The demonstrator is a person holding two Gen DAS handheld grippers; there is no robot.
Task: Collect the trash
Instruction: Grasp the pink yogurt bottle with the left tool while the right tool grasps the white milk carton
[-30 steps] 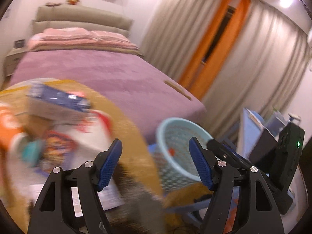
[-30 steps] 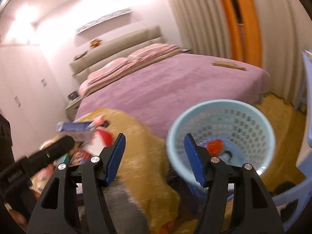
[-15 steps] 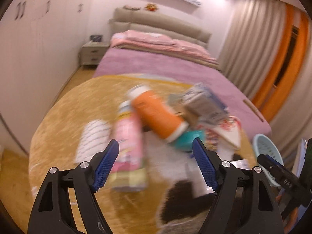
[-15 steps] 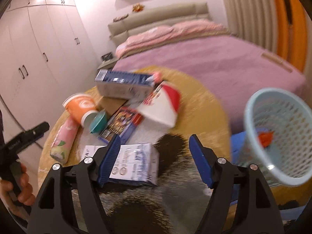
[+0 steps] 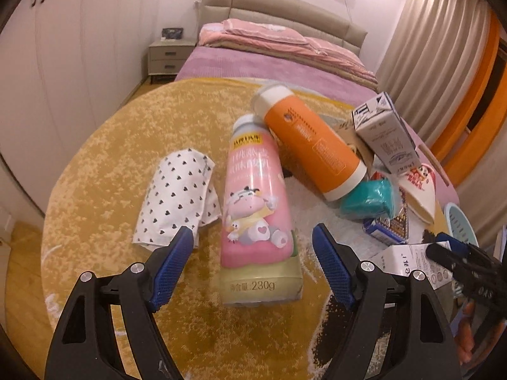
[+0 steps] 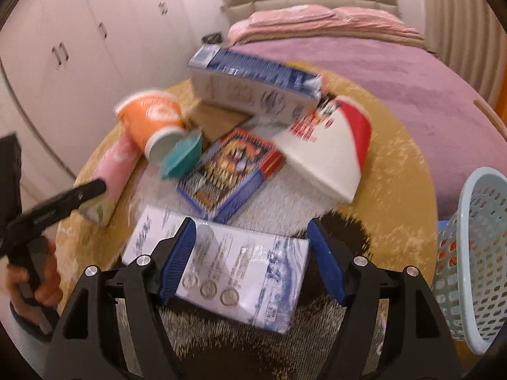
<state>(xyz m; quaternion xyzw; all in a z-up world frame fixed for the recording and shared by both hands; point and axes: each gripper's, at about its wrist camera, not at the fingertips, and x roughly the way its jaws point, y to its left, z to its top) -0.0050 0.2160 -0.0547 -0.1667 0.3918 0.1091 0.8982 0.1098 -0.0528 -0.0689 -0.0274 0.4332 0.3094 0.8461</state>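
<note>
A pink yoghurt bottle [image 5: 256,209] lies on the yellow round rug [image 5: 133,133], its base between the fingers of my open left gripper [image 5: 253,266]; the pads stand clear of it. An orange paper cup [image 5: 313,145] leans on the bottle's top. Beside the bottle lies a white heart-print wrapper [image 5: 177,199]. My right gripper [image 6: 250,259] is open over a flat white carton [image 6: 240,272], and its pads are not pressing on the carton. A light blue basket [image 6: 475,253] stands at the right with trash inside.
The pile also holds a teal wad [image 6: 182,158], a colourful flat box [image 6: 231,174], a grey-blue milk carton [image 6: 253,85] and a red-white paper tub [image 6: 332,155]. A purple bed [image 6: 412,72] lies behind. White wardrobes [image 5: 63,63] line the left wall. A hand [image 6: 28,281] holds the left gripper.
Both views swung from the basket and bed down to the trash pile on the rug. The right jaws stand wider than a second ago. Nothing was taken hold of.
</note>
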